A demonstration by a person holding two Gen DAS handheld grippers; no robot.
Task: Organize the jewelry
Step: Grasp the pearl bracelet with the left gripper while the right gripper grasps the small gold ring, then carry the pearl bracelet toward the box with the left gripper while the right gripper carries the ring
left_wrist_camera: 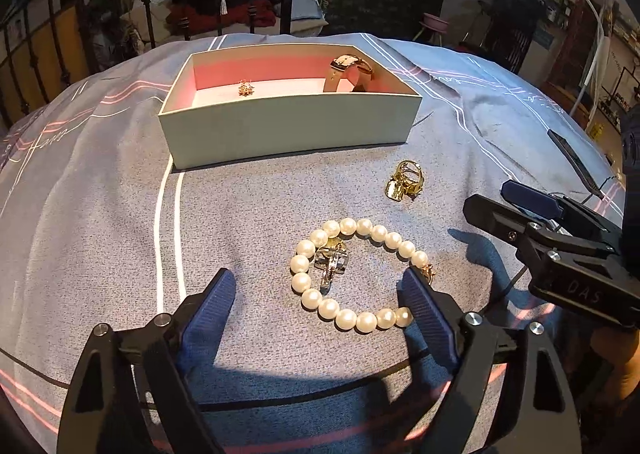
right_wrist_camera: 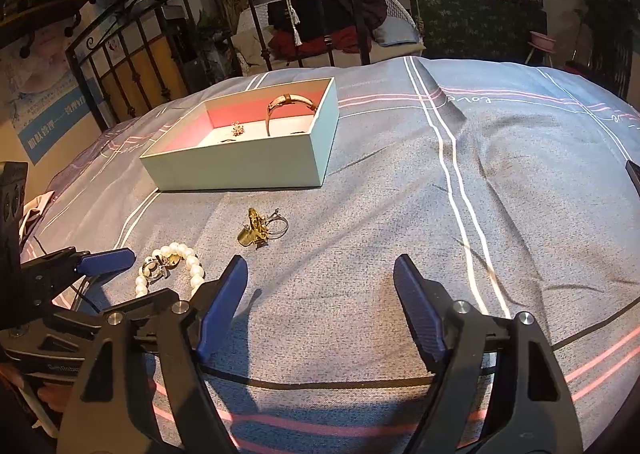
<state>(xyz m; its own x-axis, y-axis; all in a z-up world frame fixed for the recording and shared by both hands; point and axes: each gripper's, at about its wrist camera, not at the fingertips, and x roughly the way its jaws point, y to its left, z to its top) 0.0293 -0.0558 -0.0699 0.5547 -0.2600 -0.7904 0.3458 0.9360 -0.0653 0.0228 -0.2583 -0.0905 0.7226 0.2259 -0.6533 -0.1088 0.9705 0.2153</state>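
A pearl bracelet (left_wrist_camera: 347, 319) lies on the grey bedspread with a silver and gold ring piece (left_wrist_camera: 332, 260) inside its loop. My left gripper (left_wrist_camera: 319, 278) is open and low over it, its right finger covering the clasp end. A cluster of gold rings (left_wrist_camera: 405, 180) lies farther on, ahead of my right gripper (right_wrist_camera: 321, 262), which is open over bare cloth. The pale green box (left_wrist_camera: 288, 122) with a pink lining holds a tan-strapped watch (left_wrist_camera: 348, 72) and a small gold brooch (left_wrist_camera: 246, 88). In the right wrist view, the bracelet (right_wrist_camera: 195, 268) is at the left and the rings (right_wrist_camera: 256, 232) are ahead.
The striped bedspread (right_wrist_camera: 440, 194) is creased at the right. A dark flat object (left_wrist_camera: 572, 160) lies near the right edge. A black metal bed frame (right_wrist_camera: 120, 66) stands behind the box (right_wrist_camera: 240, 170), with clothes and furniture beyond.
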